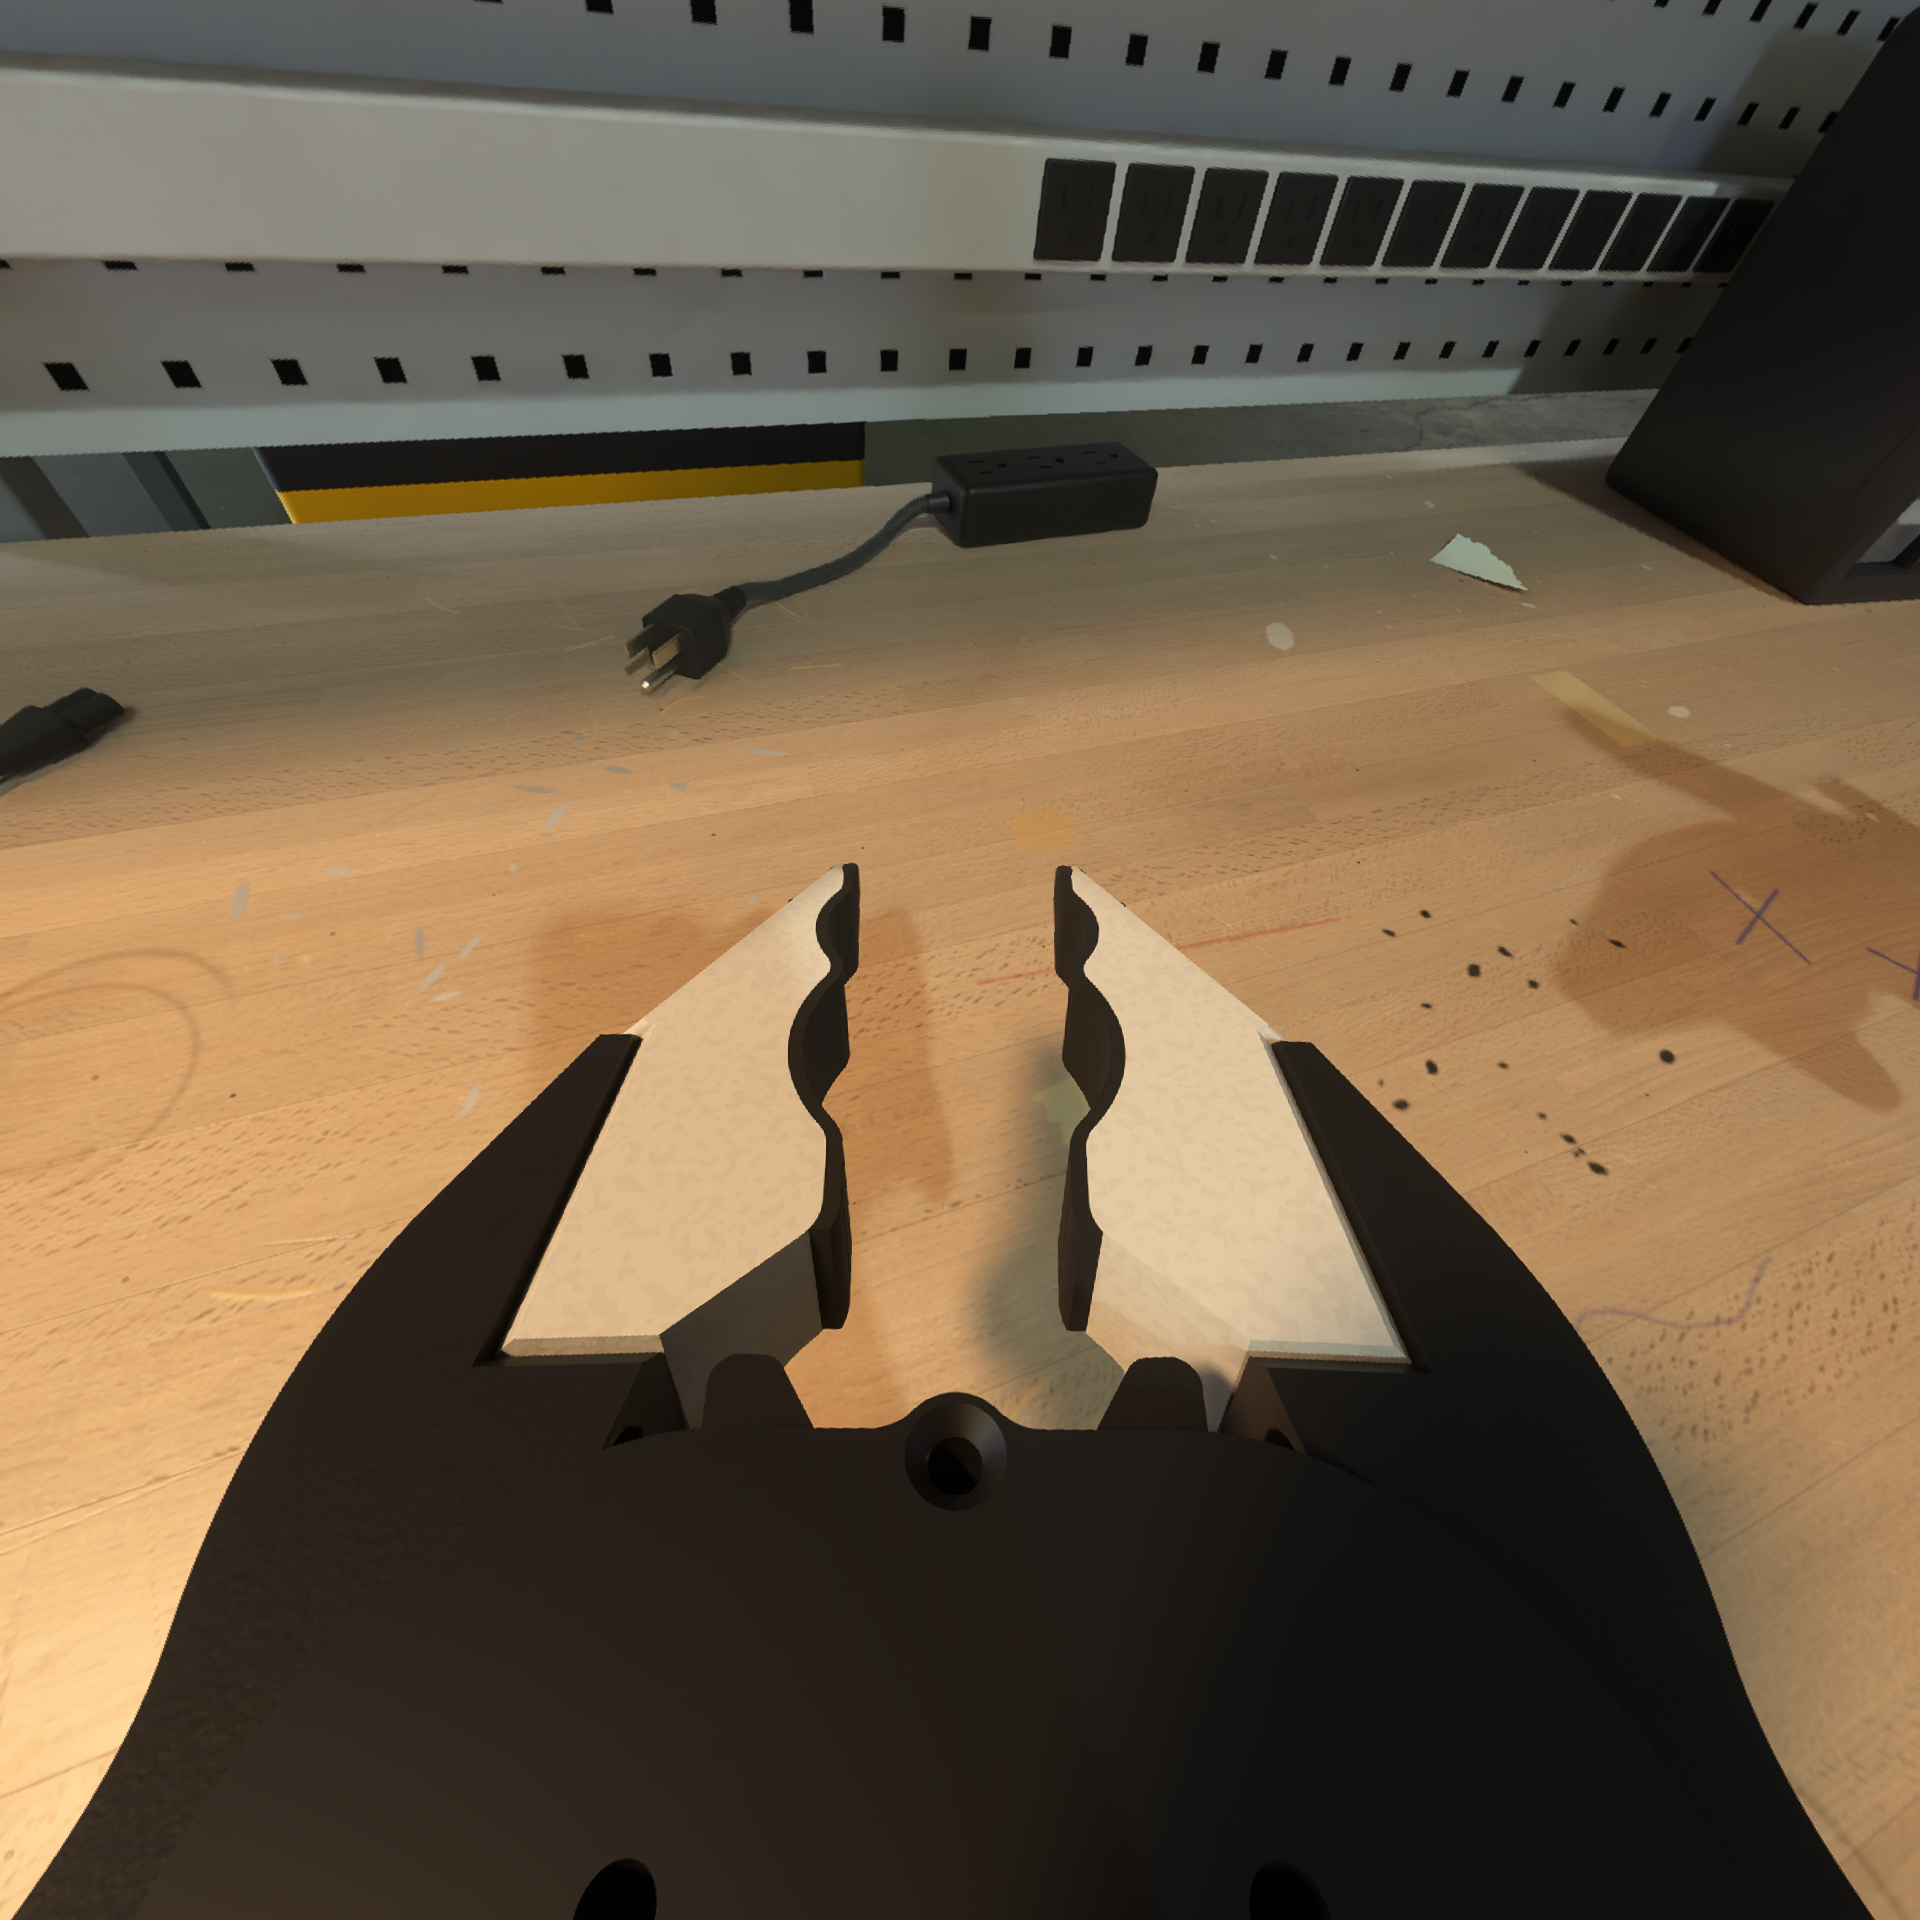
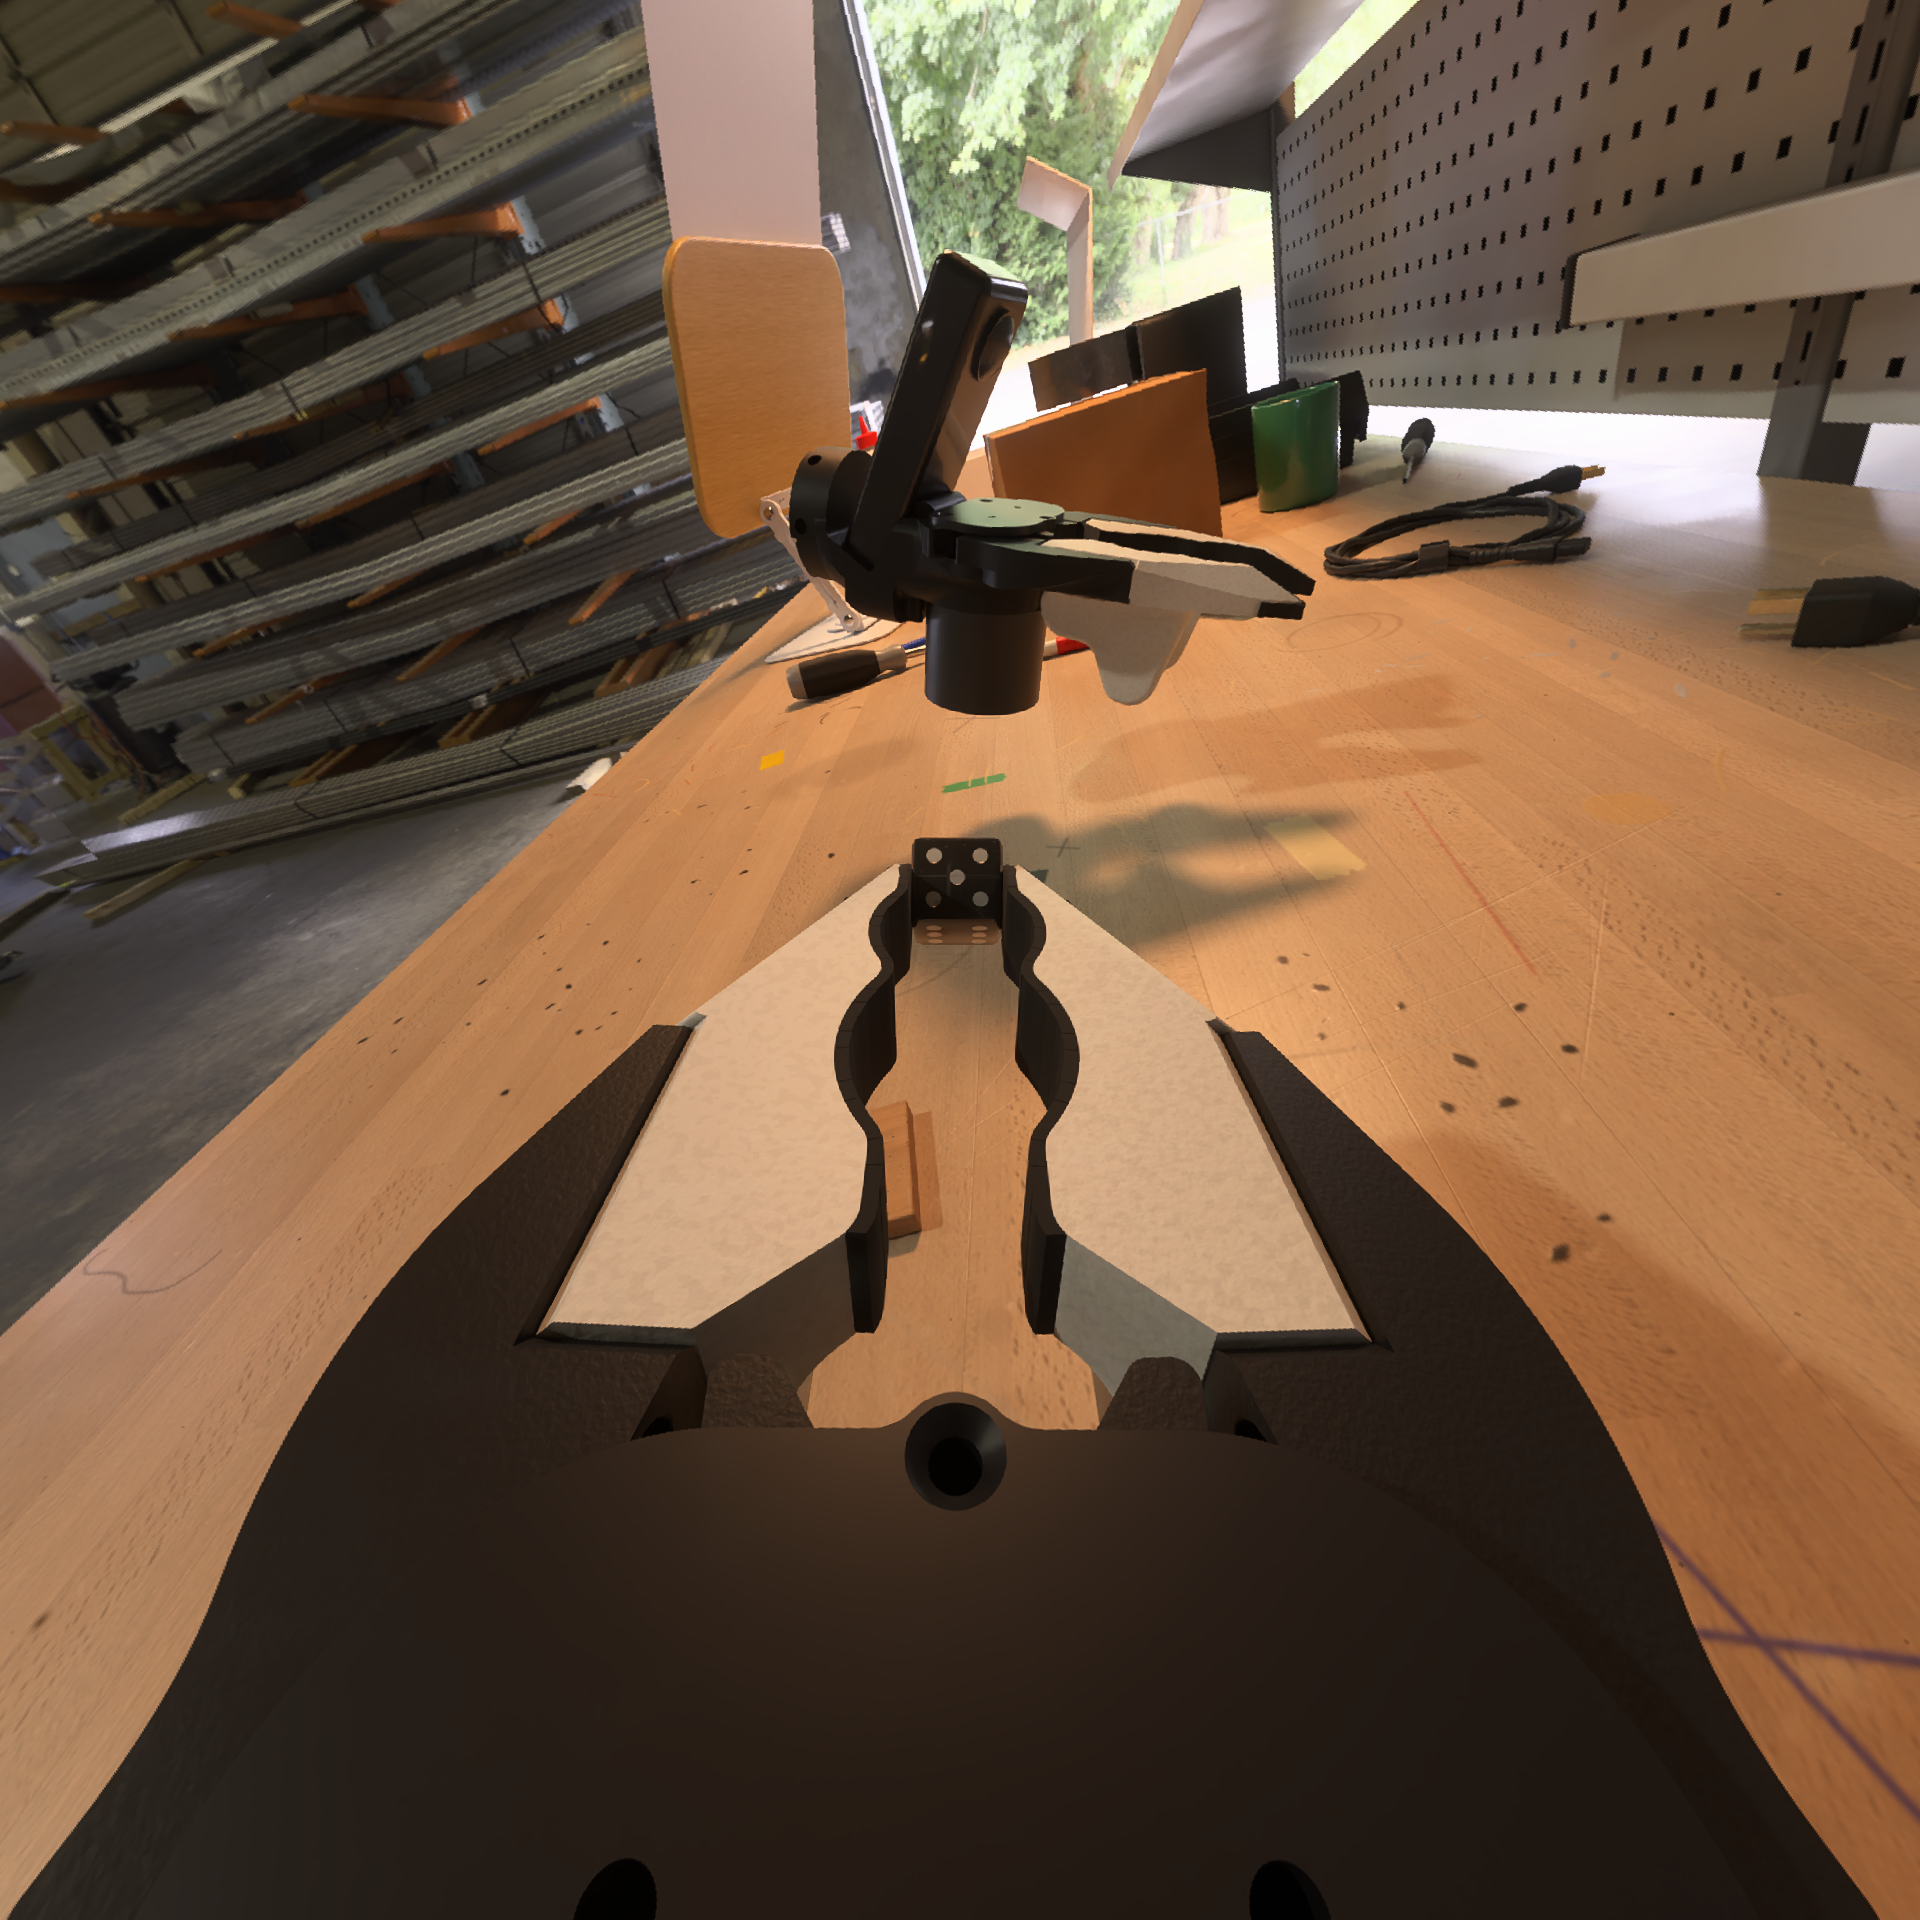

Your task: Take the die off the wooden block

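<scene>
In the right wrist view my right gripper (image 2: 956, 883) is shut on a black die (image 2: 958, 871) with white pips, held between the fingertips above the wooden bench (image 2: 1351, 1039). A small wooden block (image 2: 906, 1169) lies on the bench below and behind the die, seen between my fingers, partly hidden by the left finger. The die is off the block. My left gripper (image 1: 956, 883) is open and empty over bare bench. It also shows in the right wrist view (image 2: 1294, 594), hovering farther off beyond the die.
A black power strip (image 1: 1044, 494) with cord and plug (image 1: 681, 639) lies by the pegboard wall (image 1: 623, 312). A dark stand (image 1: 1787, 416) is at the right. A green cup (image 2: 1294, 442), coiled cable (image 2: 1455, 540), screwdriver (image 2: 842, 670) and orange board (image 2: 1101, 462) lie far off. The bench edge runs along the left.
</scene>
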`<state>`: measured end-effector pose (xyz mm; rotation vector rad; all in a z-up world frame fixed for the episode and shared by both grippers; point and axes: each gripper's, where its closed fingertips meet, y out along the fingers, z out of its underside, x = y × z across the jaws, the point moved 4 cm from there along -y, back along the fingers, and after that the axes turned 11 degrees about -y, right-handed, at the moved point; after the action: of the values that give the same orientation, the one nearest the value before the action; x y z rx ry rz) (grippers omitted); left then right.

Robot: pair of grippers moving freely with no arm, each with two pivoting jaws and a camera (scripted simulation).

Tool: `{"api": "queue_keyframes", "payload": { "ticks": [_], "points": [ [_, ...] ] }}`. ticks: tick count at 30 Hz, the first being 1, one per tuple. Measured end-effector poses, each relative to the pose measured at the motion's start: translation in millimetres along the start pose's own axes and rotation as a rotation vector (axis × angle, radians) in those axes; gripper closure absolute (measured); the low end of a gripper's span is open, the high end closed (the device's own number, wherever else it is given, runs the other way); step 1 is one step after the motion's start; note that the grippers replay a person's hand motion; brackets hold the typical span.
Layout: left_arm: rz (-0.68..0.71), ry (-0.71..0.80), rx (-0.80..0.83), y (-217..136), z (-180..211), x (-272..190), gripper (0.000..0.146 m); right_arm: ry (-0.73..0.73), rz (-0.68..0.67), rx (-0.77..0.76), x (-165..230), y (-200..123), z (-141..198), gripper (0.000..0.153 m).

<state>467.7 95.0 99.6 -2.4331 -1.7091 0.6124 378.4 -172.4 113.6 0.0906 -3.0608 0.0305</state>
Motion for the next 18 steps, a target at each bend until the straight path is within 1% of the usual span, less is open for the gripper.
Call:
{"api": "queue_keyframes", "payload": {
  "ticks": [6,18],
  "points": [
    [-0.018,0.004,-0.001,-0.3,-0.1,2.0,0.110,-0.005,0.006,0.005,-0.3,0.9,0.4,0.137],
    [-0.047,-0.034,-0.009,-2.0,-0.8,9.4,0.114,-0.024,0.015,0.030,0.3,3.0,2.7,0.137]
  ]
}}
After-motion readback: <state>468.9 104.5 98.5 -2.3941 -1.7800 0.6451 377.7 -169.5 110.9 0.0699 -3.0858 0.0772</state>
